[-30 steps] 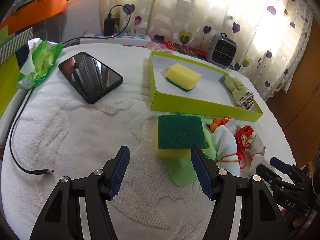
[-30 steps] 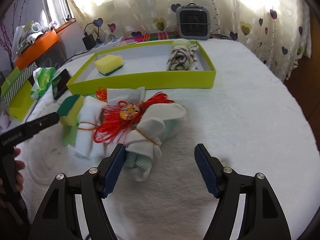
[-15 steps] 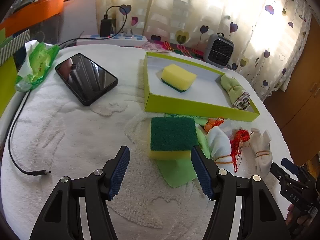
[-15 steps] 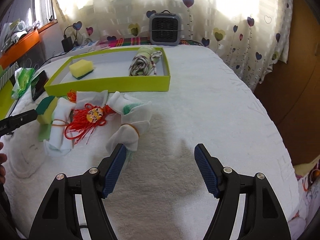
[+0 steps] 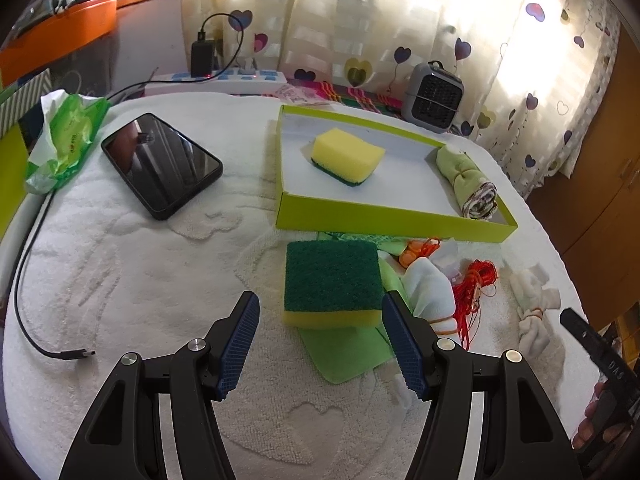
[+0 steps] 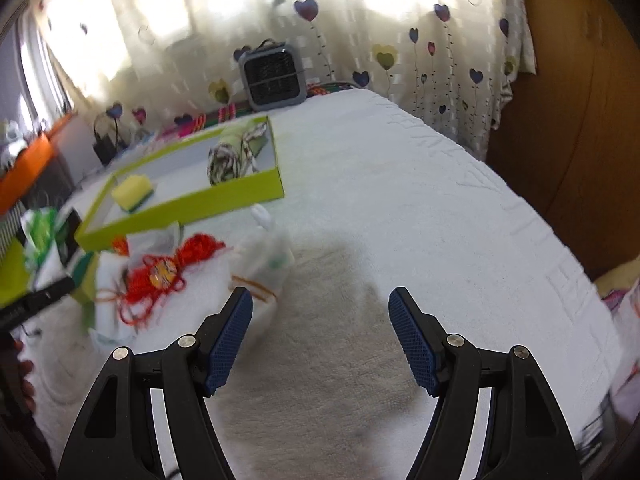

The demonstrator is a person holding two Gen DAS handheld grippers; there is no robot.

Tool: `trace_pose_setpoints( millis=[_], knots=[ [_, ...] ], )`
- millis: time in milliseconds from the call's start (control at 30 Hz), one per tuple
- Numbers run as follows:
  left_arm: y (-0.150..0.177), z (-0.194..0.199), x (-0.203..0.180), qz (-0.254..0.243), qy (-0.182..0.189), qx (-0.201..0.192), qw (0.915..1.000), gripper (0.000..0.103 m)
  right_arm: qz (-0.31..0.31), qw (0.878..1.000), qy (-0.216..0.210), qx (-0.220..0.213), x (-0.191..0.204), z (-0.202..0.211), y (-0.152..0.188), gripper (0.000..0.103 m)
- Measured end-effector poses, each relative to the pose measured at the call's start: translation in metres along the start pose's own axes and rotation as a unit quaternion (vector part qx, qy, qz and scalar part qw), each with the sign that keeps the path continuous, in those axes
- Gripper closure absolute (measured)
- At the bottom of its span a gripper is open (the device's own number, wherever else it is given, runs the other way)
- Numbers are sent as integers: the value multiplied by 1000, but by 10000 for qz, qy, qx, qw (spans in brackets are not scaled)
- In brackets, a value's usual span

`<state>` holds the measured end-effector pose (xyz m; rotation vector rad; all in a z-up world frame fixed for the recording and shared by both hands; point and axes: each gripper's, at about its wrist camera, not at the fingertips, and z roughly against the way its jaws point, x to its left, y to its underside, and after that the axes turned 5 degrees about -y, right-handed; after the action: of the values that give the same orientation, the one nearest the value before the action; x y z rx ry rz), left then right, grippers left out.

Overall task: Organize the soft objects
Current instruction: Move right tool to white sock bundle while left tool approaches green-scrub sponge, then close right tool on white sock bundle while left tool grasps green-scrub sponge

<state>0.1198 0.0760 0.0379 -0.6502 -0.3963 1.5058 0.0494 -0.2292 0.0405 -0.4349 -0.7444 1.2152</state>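
Left gripper [image 5: 321, 342] spread wide before the green-topped sponge [image 5: 331, 283].
Right gripper [image 6: 320, 334] equally wide, empty, above white towel [image 6: 400, 220], beside tied cloth bundles [image 6: 256, 276].

Fluffy white terry cover [image 5: 160, 280], rough green-topped sponge [image 5: 331, 280], glossy black phone [image 5: 160, 164]

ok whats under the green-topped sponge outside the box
The green-topped sponge lies on a light green cloth, which sticks out from under it toward the left claw. How far the cloth runs beneath it, and anything else there, is covered.
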Motion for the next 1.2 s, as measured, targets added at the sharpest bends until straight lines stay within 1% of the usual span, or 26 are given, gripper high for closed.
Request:
trace_pose_setpoints(
  millis=[33, 233, 333, 467, 533, 600, 667, 700, 767, 833, 933, 1033, 1200],
  knots=[
    [-1, -1, -2, -25, -7, 12, 10000, 40, -23, 9999, -100, -52, 1, -1, -2, 32],
    [-1, -3, -14, -246, -2, 68, 9997, 40, 382, 9972, -534, 370, 23, -28, 0, 32],
    [-2, -7, -19, -322, -149, 66, 9993, 40, 373, 9957, -660, 530, 26, -38, 2, 32],
    [-4, -14, -19, -325, -245, 125, 9991, 40, 426, 9955, -557, 639, 29, -49, 1, 32],
    [-5, -16, -18, -315, -347, 117, 9988, 40, 409, 9956, -567, 619, 27, -51, -1, 32],
    [-5, -21, -16, -292, -450, 190, 9984, 40, 373, 9959, -537, 618, 24, -53, -1, 32],
    [-5, -24, -13, -235, -470, 243, 9983, 40, 379, 9960, -550, 591, 23, -52, -1, 32],
    [-5, -25, -11, -176, -469, 253, 9984, 40, 393, 9960, -544, 588, 23, -53, -1, 33],
    [-5, -26, -9, -130, -432, 250, 9987, 40, 436, 9962, -478, 577, 23, -53, -2, 42],
    [-6, -26, -8, -109, -442, 230, 9987, 40, 423, 9965, -453, 558, 21, -53, -2, 48],
    [-7, -26, -9, -88, -438, 209, 9988, 40, 372, 9964, -520, 555, 19, -53, -3, 49],
    [-8, -26, -11, -117, -525, 174, 9984, 40, 417, 9964, -499, 548, 21, -53, -3, 49],
    [-8, -30, -11, -115, -521, 190, 9984, 41, 452, 9964, -498, 521, 21, -53, -3, 51]
  ],
)
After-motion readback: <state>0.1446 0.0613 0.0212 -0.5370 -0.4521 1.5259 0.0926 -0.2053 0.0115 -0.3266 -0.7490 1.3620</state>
